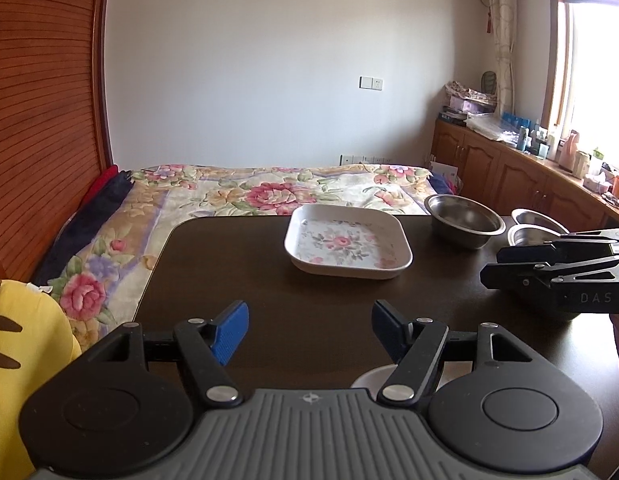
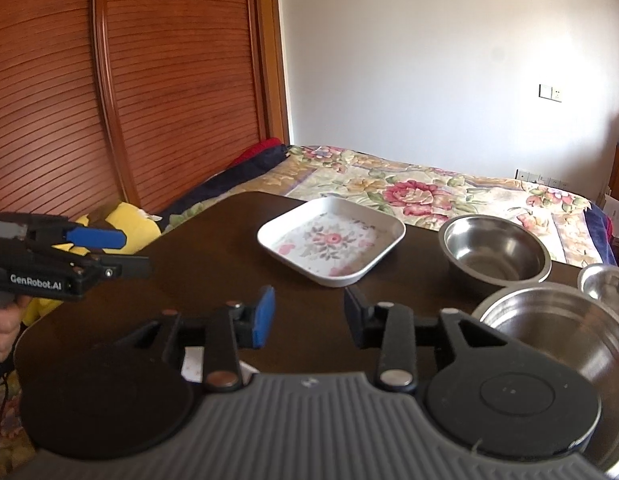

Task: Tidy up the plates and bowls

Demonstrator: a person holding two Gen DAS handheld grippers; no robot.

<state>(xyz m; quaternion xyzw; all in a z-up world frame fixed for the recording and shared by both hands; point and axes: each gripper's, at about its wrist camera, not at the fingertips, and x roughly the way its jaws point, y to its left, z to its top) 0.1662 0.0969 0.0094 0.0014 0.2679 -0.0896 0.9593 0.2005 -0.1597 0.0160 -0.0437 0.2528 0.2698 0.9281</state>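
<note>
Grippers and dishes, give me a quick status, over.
Left gripper open, empty. Right gripper open, empty. Floral square plate and steel bowls separate on table, unstacked. Nothing blocking.

The left tongs' (image 1: 309,330) body hides most of a white dish (image 1: 373,380); its shape stays unclear.

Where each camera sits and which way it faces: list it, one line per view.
Left wrist: on the left claw, open, looking across the dark table toward the bed; the right claw enters at right.
Right wrist: on the right claw, open, facing the same table from further right; the left claw and a hand show at left.
Shared: the floral square plate and the far steel bowl.
</note>
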